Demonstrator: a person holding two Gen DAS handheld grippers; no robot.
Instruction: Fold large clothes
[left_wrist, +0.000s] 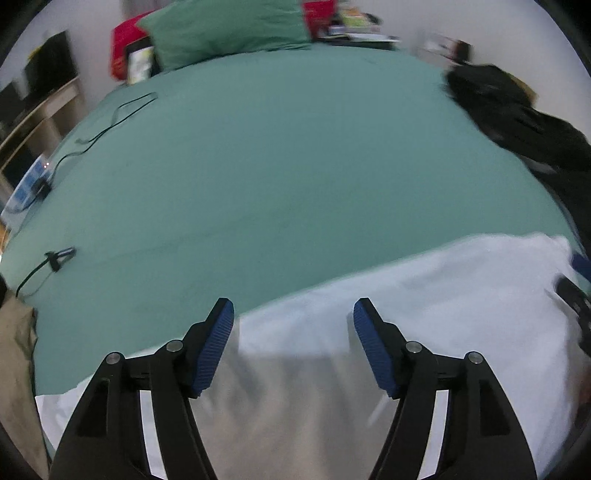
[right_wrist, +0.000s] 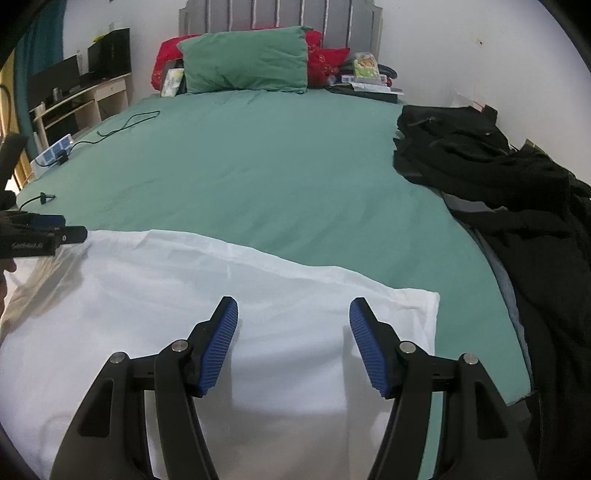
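On green bed (right_wrist: 258, 177), black clothes (right_wrist: 498, 177) beside white garment (right_wrist: 184, 295)

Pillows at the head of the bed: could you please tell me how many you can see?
3: a green pillow in front, one red pillow behind it on the left, another red pillow on the right. Others may be hidden behind the green one.

Cloth (right_wrist: 221, 314) on near bed (right_wrist: 258, 166), clothes pile (right_wrist: 498, 177) right, pillow (right_wrist: 245, 59) behind

Dim, even light; left view motion-blurred, right sharp, fisheye edges vignetted.
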